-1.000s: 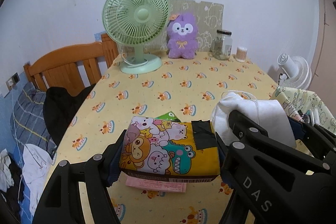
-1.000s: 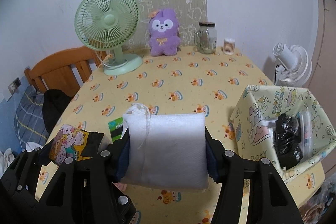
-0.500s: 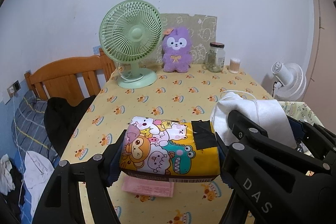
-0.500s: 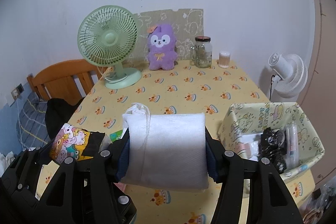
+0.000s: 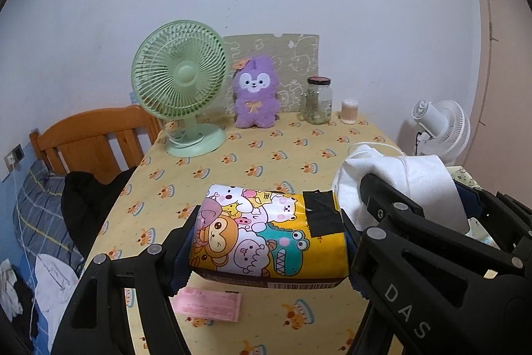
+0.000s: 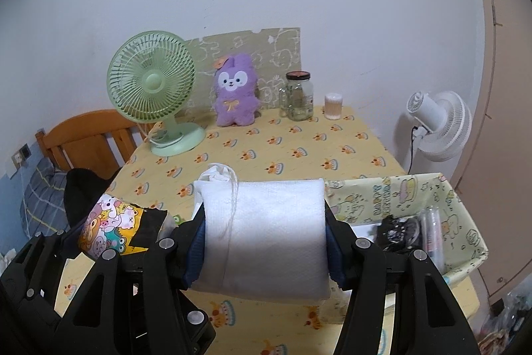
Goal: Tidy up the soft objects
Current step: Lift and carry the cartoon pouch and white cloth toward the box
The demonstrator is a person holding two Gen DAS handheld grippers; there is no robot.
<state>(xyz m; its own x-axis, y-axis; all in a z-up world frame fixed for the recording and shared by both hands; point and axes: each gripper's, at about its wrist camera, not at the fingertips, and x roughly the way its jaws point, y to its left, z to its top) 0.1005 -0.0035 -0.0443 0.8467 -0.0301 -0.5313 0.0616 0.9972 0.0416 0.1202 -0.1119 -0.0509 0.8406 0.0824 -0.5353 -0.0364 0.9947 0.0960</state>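
Both packs lifted clear of the table since a second ago: left gripper [image 5: 269,242] clamps cartoon tissue pack [image 5: 266,235], right gripper [image 6: 264,238] clamps white pouch [image 6: 266,232]; fabric bin [image 6: 465,205] at four o'clock likely next.

fan [image 5: 179,88] green | plush [image 5: 254,95] purple (orange bow) | tablecloth [image 5: 266,152] yellow, cake print

Mid-table [image 6: 299,138] lies open; fan [image 6: 151,88], plush [image 6: 234,98], jar [image 6: 299,97] line its far edge.
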